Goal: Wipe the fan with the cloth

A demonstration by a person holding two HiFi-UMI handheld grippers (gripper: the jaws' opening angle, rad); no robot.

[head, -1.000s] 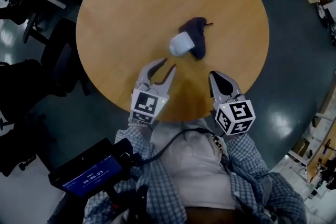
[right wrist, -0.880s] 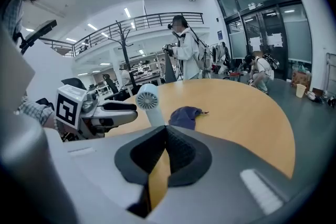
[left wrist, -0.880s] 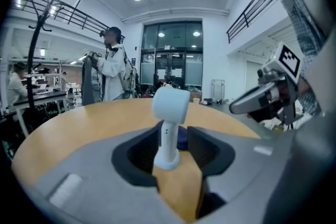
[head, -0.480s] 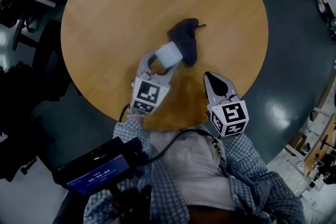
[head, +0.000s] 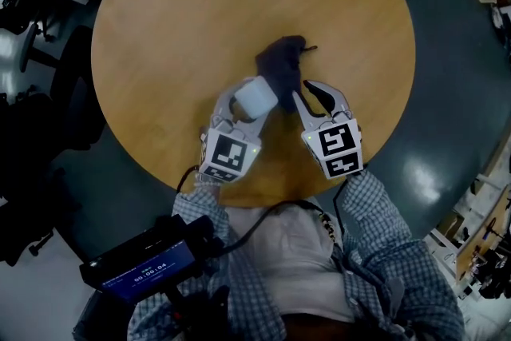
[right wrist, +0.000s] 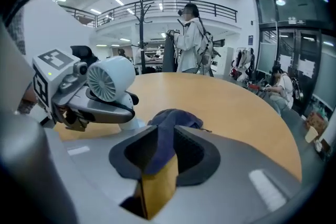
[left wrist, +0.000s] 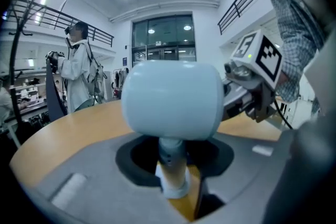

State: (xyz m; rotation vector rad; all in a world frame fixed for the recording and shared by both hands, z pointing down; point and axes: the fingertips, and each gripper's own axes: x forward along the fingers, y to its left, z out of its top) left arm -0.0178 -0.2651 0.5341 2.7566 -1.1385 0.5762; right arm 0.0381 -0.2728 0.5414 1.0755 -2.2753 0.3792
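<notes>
While the small white fan (head: pixel 255 97) stood upright near the middle of the round wooden table (head: pixel 184 20), the left gripper (head: pixel 243 96) reached in from the near side, its two jaws closed around the fan's thin stem just under the rounded head. From the left gripper view the stem rose straight up between the jaws, with the pale base on the tabletop below and the head filling the space above. Seen from the right gripper view, the fan's ribbed front faced toward the right.

Just right of the fan and a little farther off lay the dark blue cloth (head: pixel 281 66), bunched in a loose heap on the wood. The right gripper (head: pixel 307 92) came in from the near right with its jaws drawn in on a fold at the near edge of the cloth; the fold filled the narrow gap between them and touched both inner faces, while a strip of bare table showed beneath it. Both marker cubes sat close together over the near edge of the table, the two grippers side by side but apart.

Beyond the far edge of the table, a person in a light jacket (right wrist: pixel 190 44) stood beside a coat stand (right wrist: pixel 142 34).
</notes>
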